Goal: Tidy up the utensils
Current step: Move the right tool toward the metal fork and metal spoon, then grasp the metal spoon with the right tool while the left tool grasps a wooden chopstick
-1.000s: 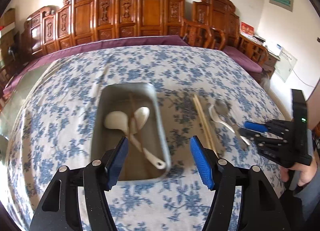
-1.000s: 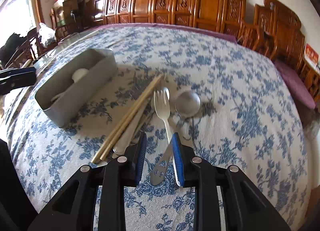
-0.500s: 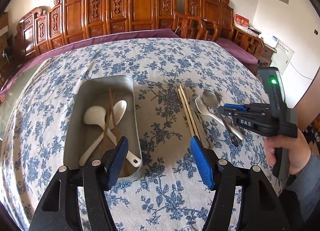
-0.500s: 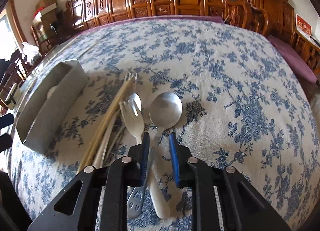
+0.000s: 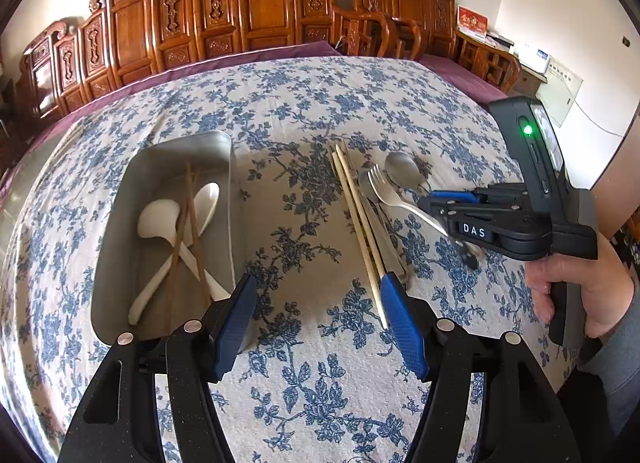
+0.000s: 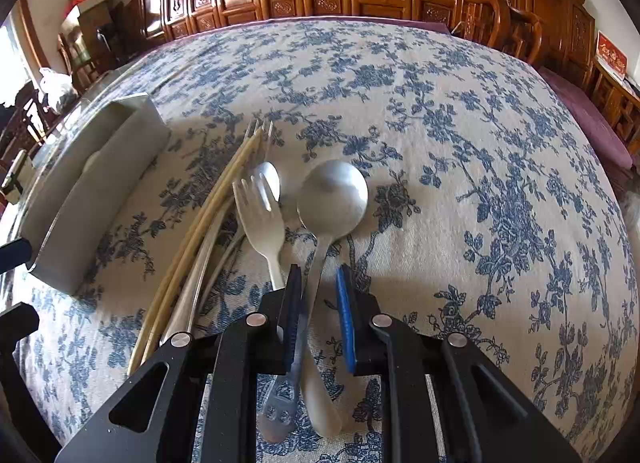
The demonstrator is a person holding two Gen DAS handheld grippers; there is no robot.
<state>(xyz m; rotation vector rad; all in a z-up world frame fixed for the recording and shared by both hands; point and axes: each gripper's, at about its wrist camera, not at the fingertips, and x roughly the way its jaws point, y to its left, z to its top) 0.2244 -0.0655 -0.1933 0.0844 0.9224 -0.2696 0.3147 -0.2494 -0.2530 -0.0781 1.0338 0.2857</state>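
A blue-flowered tablecloth [image 5: 320,103] is lying open ahead of you. Your left gripper [image 5: 316,303] is hanging wide between tray [image 5: 120,199] and chopsticks [image 5: 360,223]; your right gripper [image 6: 318,287] is closing around the spoon [image 6: 332,195] handle, a gap remaining.

**Tray on the left, loose utensils on the right**

In the left wrist view, the tray [image 5: 230,199] lies left of centre on the tablecloth [image 5: 304,111]. In it lie two ladle-shaped spoons [image 5: 160,219], crossed at the handles, with a pair of chopsticks [image 5: 188,223] on top of them. Right of the tray, well apart from it, a second pair of chopsticks [image 5: 358,219] runs from upper centre towards lower right. Just beside these, further right, lie a fork [image 5: 390,197] and a round spoon [image 5: 402,171], the spoon behind and right of the fork. Chairs [image 5: 256,7] line the wall behind the table, along the top of the frame.
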